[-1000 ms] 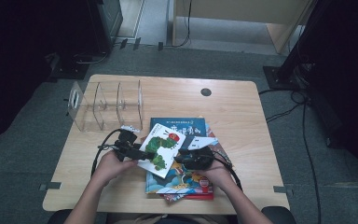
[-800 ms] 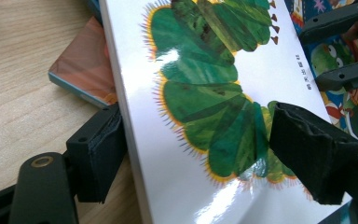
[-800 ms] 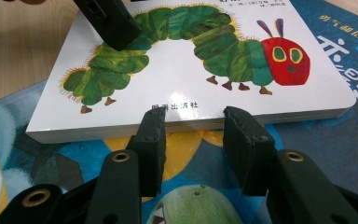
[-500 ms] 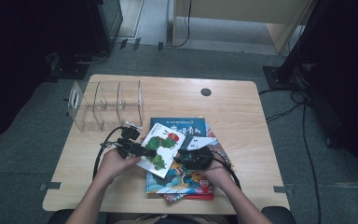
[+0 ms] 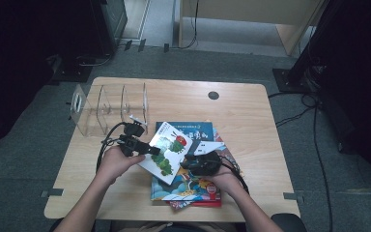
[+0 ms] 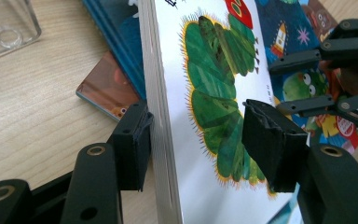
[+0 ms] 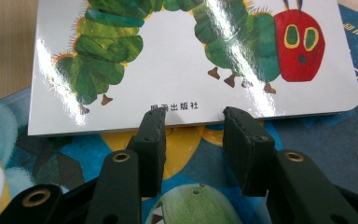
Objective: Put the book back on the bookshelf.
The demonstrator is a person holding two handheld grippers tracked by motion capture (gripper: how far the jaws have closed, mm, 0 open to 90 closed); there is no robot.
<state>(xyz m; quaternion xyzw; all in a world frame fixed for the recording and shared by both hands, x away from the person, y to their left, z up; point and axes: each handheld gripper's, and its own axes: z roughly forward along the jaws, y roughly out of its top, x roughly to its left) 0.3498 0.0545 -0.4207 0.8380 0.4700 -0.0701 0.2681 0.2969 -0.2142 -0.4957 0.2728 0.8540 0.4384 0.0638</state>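
Wooden table point(image 5: 251, 111) — grey carpet point(image 5: 38, 159); dark surroundings.

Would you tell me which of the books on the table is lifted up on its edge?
The white caterpillar book, tilted between the left gripper jaws; the blue book and the others lie flat.

Both forearms come in low over the near edge. The left hand point(image 5: 113, 162) holds the left gripper point(image 5: 147, 150) pointing right, jaws parted around something thick, neither pad clearly pressing. The right hand point(image 5: 227, 180) holds the right gripper point(image 5: 186, 163) pointing left, jaws parted, tips nearly meeting the other's.
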